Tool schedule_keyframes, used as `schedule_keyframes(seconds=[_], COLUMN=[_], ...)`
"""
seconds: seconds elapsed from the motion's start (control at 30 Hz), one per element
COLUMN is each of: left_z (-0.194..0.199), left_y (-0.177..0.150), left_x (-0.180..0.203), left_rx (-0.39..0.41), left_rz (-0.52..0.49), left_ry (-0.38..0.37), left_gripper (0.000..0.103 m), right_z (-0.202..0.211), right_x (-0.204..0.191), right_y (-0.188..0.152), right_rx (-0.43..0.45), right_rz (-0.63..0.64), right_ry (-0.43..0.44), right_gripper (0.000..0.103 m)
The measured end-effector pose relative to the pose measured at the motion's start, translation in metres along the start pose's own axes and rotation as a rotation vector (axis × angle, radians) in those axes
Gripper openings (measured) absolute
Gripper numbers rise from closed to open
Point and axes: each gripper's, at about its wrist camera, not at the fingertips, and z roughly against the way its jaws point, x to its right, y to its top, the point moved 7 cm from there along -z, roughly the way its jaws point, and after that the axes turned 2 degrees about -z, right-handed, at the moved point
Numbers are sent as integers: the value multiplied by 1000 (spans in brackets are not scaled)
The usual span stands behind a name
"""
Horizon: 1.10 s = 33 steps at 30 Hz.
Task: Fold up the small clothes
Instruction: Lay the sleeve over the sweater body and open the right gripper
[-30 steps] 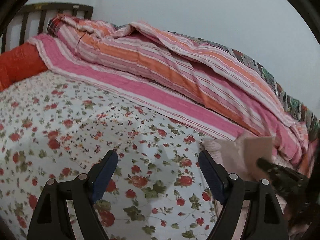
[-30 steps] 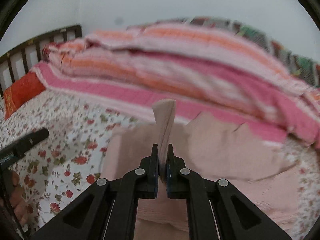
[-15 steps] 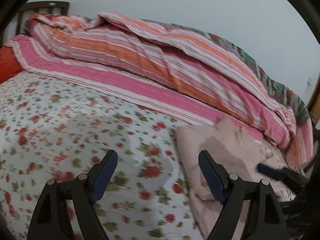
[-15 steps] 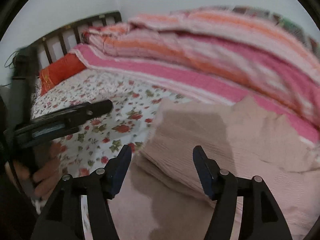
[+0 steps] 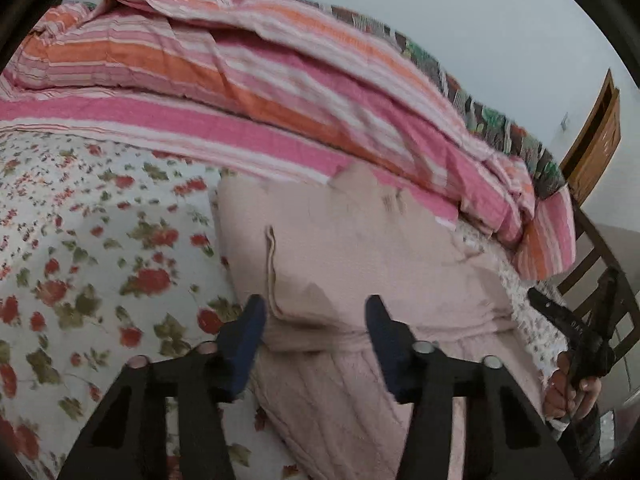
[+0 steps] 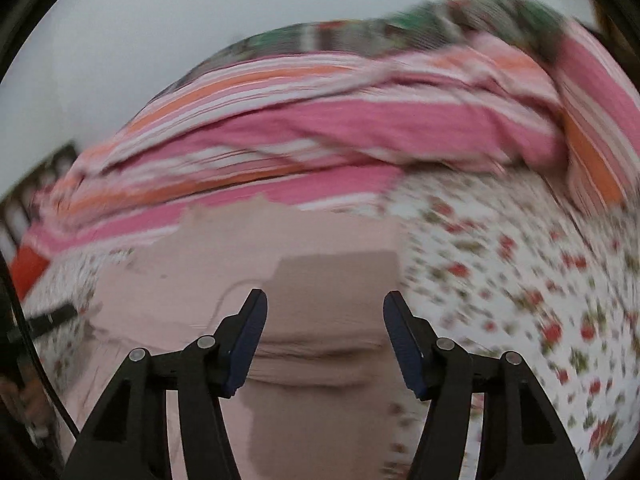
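The flowered bedsheet (image 5: 80, 248) is lying bare toward the bed's left side, giving a gripper open room there. Along the bed's far edge the heaped striped quilt (image 5: 280, 92) is standing as a long ridge, blocking any pass beyond it. The pink garment (image 5: 360, 248) is lying low between that ridge and the near edge, its far edge touching the quilt. The left gripper (image 5: 314, 312) is closing above the garment's near fold, cloth under the gap but not pinched. The right gripper (image 6: 324, 308) is closing slightly with a clear gap. At the bed's right end the wooden footboard (image 5: 600, 264) is closing off the corner.
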Motion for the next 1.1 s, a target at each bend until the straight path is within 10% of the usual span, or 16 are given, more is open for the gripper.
schedule_keyframes(seconds=[0.27,0.53,1.1], left_z=[-15,-18,-6], left_y=[-4,3,6], left_x=[0,1,-12], left_rx=[-14,34,72], left_rz=[-28,-5,-18], left_ry=[108,126,208], left_gripper=[38,6,7], right_z=[-10,-11,-43], right_x=[27,25,33], right_y=[-9,2,-6], right_rx=[-22,3,-102], right_rz=[-77,-78,-11], right_ry=[10,12,-110], right_gripper=[60,60,60])
